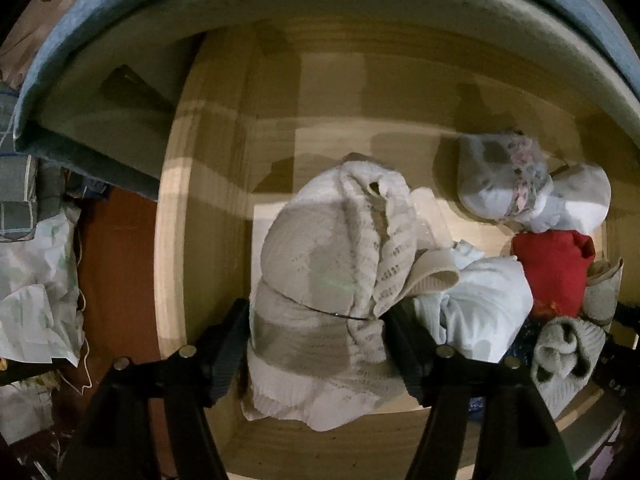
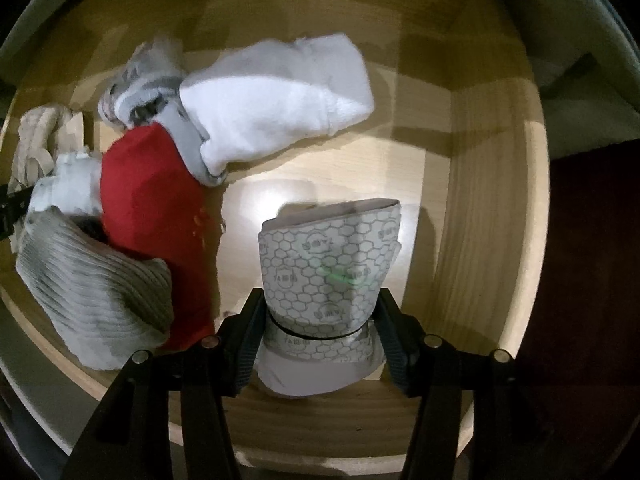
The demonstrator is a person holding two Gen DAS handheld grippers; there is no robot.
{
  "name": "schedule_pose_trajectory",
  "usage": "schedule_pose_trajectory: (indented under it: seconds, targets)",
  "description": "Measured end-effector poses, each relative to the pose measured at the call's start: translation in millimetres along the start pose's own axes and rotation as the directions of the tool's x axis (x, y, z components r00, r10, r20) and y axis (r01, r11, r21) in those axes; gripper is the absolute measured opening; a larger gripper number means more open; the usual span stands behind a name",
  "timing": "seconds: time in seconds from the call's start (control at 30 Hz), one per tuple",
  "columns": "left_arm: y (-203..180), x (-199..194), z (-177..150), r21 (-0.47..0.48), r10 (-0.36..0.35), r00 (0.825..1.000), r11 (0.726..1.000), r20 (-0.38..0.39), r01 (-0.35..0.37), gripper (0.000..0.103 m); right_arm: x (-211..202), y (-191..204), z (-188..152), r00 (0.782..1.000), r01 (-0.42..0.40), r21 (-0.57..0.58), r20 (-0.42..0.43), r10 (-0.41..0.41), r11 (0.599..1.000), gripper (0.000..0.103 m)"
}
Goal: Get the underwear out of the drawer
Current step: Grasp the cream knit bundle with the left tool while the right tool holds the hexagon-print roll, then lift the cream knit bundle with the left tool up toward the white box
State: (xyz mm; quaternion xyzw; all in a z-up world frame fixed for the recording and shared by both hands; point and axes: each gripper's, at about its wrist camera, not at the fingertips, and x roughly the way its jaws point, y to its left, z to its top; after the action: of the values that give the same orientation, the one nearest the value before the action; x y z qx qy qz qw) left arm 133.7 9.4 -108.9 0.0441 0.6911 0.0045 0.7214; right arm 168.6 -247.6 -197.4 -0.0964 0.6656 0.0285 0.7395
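Left wrist view: left gripper (image 1: 316, 308) aimed straight down into light wooden drawer (image 1: 208, 240), jaws spread wide either side of white knit underwear roll (image 1: 320, 264), pads just at its flanks, no visible squeeze. Roll bound by thin dark band (image 1: 320, 312), lace-knit edge running down its right side, lying on drawer floor near front wall. Right of it, touching: beige elastic strip (image 1: 432, 276), then pale white bundle (image 1: 488, 304), then red garment (image 1: 556, 268). Behind those, lace-trimmed white piece (image 1: 500, 184); in front, grey ribbed roll (image 1: 568, 356). Above drawer, blue padded edge (image 1: 80, 60). Outside drawer on the left, crumpled white bags (image 1: 36, 280) on brown floor. Right wrist view: right gripper (image 2: 320, 294) also pointing down, clamped on hexagon-print underwear roll (image 2: 332, 264), pads pressing both sides, roll pinched in at the grip and ringed by black elastic (image 2: 312, 336). Roll upright between jaws, inside drawer, above bare floor near right wall; lifted or resting, cannot tell. Remaining pile well to the left: red garment in the middle, folded white cloth (image 2: 280, 100) behind it, grey ribbed roll in front, beige straps (image 2: 36, 144) at far left. Image edges blurred.
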Motion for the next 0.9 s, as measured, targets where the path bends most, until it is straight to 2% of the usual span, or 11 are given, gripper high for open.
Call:
schedule_pose_trajectory:
  seconds: [0.33,0.57,0.9]
  targets:
    - [14,-5,-4,-0.034,-0.058,0.998,0.998,-0.009,0.058,0.058,2,8,8,1.000,0.006,-0.019,-0.021,-0.006,1.000,0.053]
    - [37,-11,-8,-0.029,-0.092,0.996,0.995,0.009,0.092,0.057,5,5,5,1.000,0.005,-0.022,-0.014,-0.005,1.000,0.053]
    - [40,-40,-16,0.010,-0.107,0.993,0.994,0.056,0.107,0.057,4,2,-4,1.000,0.006,-0.017,0.006,-0.006,1.000,0.051]
